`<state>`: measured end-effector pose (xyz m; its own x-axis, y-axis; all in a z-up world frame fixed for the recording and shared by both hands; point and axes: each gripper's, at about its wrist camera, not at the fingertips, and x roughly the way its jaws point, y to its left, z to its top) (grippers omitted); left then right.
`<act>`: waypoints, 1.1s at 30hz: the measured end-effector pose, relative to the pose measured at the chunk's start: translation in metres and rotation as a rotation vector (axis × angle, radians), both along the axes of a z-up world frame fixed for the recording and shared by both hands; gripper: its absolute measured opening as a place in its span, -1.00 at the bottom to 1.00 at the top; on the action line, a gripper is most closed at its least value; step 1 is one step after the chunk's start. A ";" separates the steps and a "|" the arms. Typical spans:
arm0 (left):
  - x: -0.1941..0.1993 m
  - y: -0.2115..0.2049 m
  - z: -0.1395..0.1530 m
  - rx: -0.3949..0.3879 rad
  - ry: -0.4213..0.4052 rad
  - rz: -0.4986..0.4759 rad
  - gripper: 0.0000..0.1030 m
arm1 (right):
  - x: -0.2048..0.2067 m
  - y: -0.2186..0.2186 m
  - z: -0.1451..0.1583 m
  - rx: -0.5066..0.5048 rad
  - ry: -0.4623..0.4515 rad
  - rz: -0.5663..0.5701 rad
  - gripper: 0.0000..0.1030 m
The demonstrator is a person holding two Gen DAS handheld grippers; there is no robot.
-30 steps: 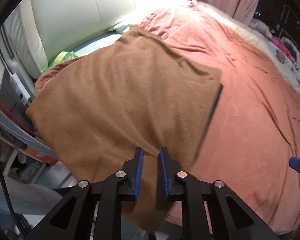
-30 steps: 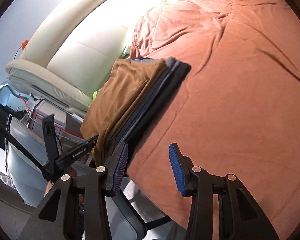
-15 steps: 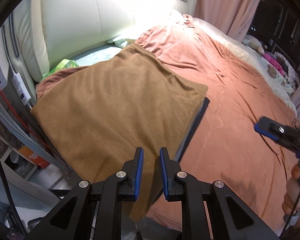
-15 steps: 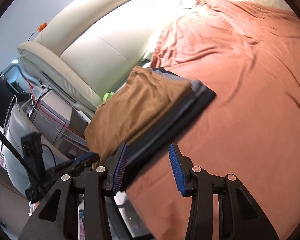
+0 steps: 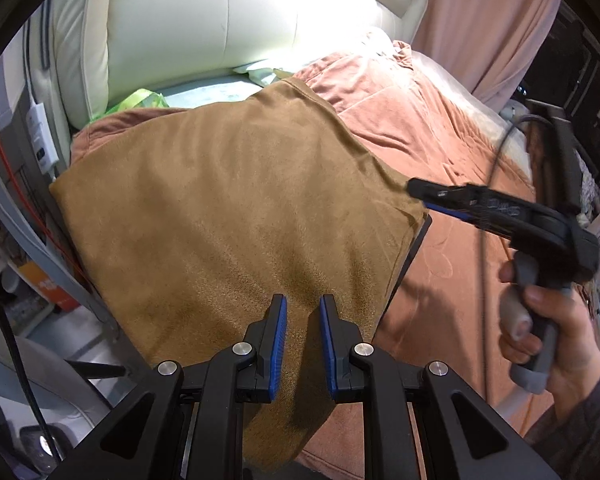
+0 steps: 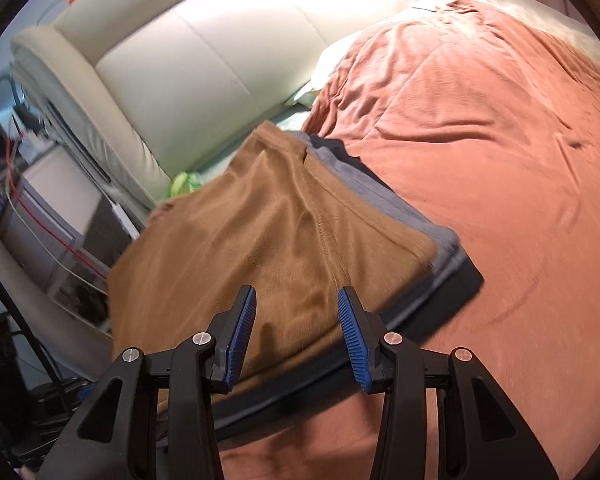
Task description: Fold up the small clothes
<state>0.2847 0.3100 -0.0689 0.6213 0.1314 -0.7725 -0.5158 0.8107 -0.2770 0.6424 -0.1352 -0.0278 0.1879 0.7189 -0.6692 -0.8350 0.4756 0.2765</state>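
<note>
A folded brown garment (image 5: 228,208) (image 6: 284,240) lies on top of a stack of folded grey and dark clothes (image 6: 440,248) (image 5: 416,248) at the bed's near corner. My left gripper (image 5: 303,312) hovers over the garment's near edge. Its jaws stand slightly apart with nothing between them. My right gripper (image 6: 296,300) is open above the garment's front part, and its jaws hold nothing. In the left wrist view the right gripper (image 5: 416,192) reaches in from the right to the garment's right corner, held by a person's hand (image 5: 552,332).
A rust-coloured bedspread (image 5: 440,140) (image 6: 500,140) covers the bed to the right of the stack. A cream padded headboard (image 5: 220,20) (image 6: 200,60) stands behind it, with a green item (image 5: 140,98) (image 6: 186,182) at its foot. A nightstand with cables (image 6: 60,200) is at the left.
The right gripper swept in from the right over the bedspread and now hangs above the brown garment. The left gripper stayed over the near edge and rolled slightly.
</note>
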 end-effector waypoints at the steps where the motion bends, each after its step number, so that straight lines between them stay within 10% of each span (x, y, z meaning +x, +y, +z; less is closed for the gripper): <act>1: 0.000 0.000 -0.001 -0.002 -0.003 0.002 -0.68 | 0.002 0.009 -0.004 -0.024 -0.019 0.001 -0.22; 4: 0.001 -0.001 -0.004 -0.002 0.000 0.006 -0.68 | 0.010 0.018 -0.016 -0.053 -0.027 -0.013 -0.36; 6: 0.001 0.000 -0.006 -0.012 -0.003 0.010 -0.68 | 0.017 0.021 -0.024 -0.074 -0.024 -0.025 -0.88; 17: 0.004 -0.024 -0.017 0.083 0.022 -0.001 -0.68 | 0.032 0.012 -0.034 -0.098 0.006 -0.114 -0.94; 29: -0.024 -0.042 0.026 0.088 -0.037 -0.004 -0.67 | -0.016 -0.066 0.029 -0.058 -0.088 -0.116 -0.75; 33: -0.035 -0.059 0.043 0.106 -0.077 -0.021 -0.60 | -0.046 -0.112 0.052 -0.030 -0.129 -0.124 -0.05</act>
